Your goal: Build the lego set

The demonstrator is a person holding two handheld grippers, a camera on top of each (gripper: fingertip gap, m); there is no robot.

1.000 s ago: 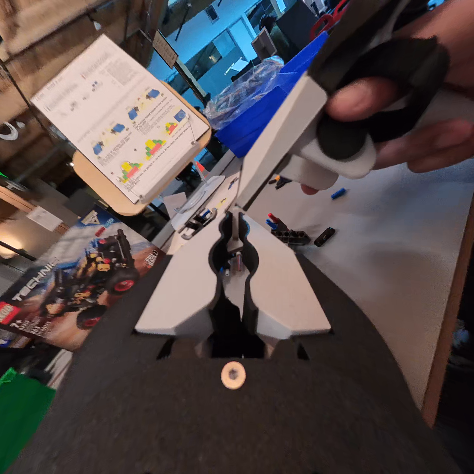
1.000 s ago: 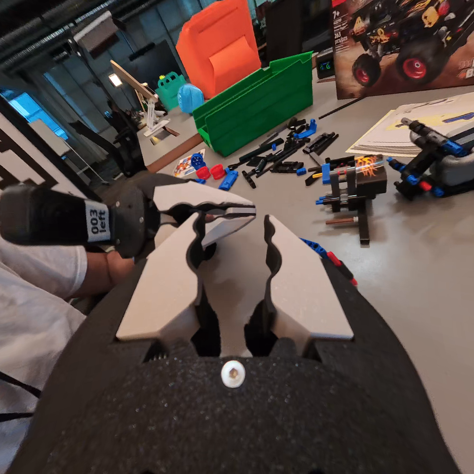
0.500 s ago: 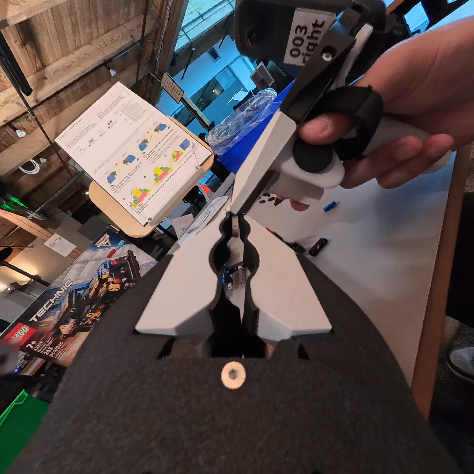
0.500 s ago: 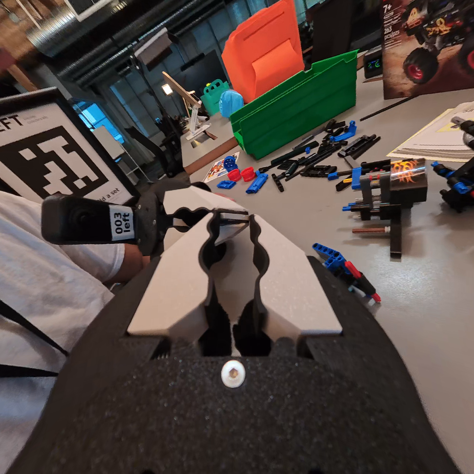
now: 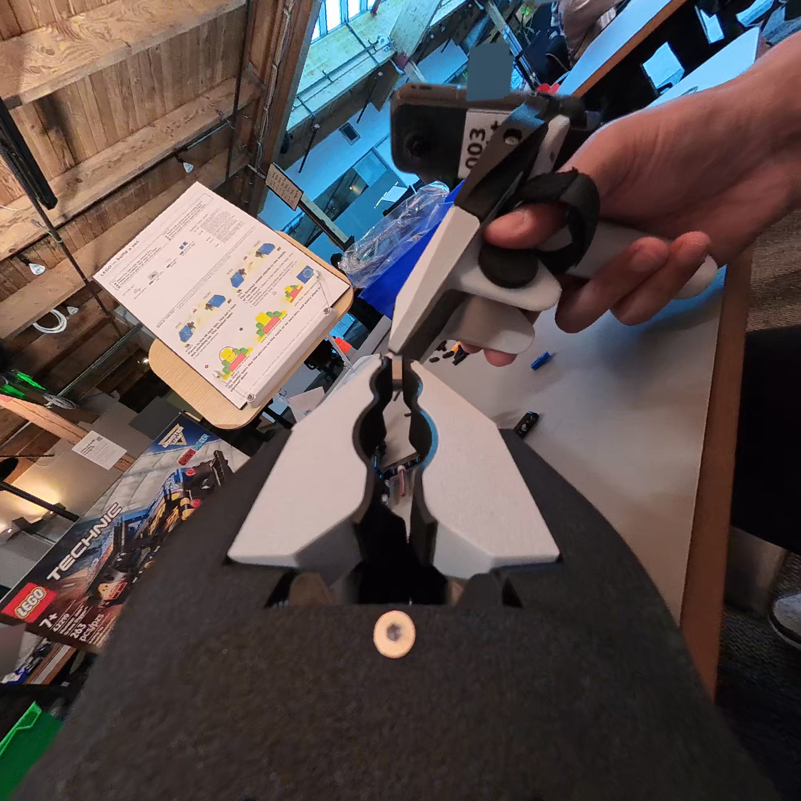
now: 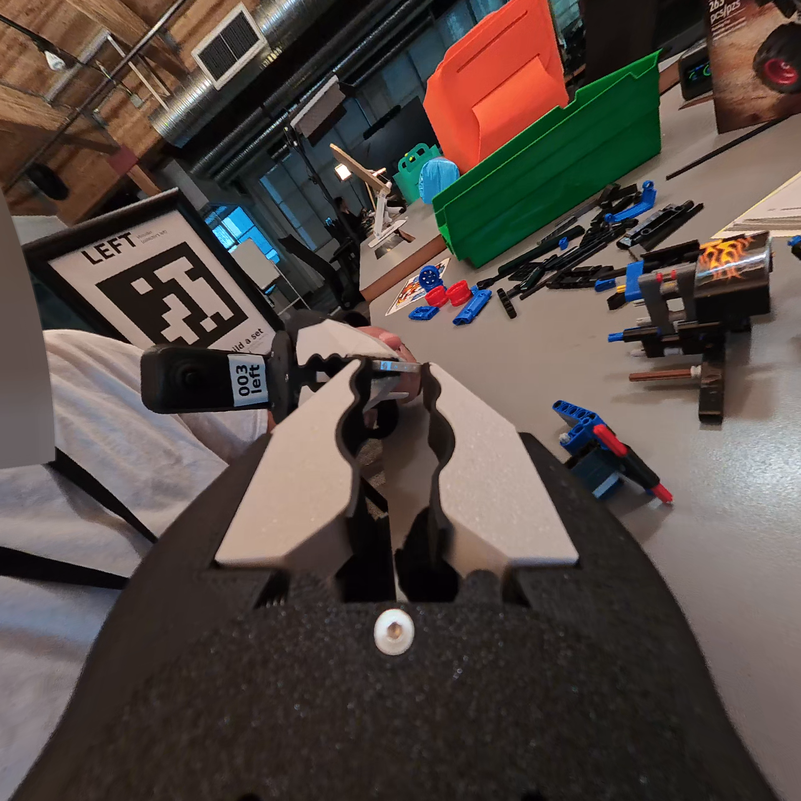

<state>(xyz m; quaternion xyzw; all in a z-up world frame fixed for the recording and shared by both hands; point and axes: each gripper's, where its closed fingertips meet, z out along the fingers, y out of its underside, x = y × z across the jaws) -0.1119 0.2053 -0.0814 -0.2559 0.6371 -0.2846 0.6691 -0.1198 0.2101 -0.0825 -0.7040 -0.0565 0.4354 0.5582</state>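
Printed writing marks the toy-truck box [image 5: 108, 533] and the white sticker on the left gripper [image 6: 396, 368], which pinches a thin grey piece [image 6: 396, 367] between the right gripper's [image 6: 392, 375] narrowly parted fingers.

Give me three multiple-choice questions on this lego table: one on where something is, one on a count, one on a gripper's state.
1. Where is the blue-and-red assembly? A in the green bin; B on the table; C on the box.
2. How many red hubs are on the table? A one; B two; C four.
3. The right gripper is: A open; B shut on a hub; C shut on a beam.
Answers: B, it lies on the table; B, two sit side by side; A, its fingers stand apart around the thin piece that the left gripper pinches.
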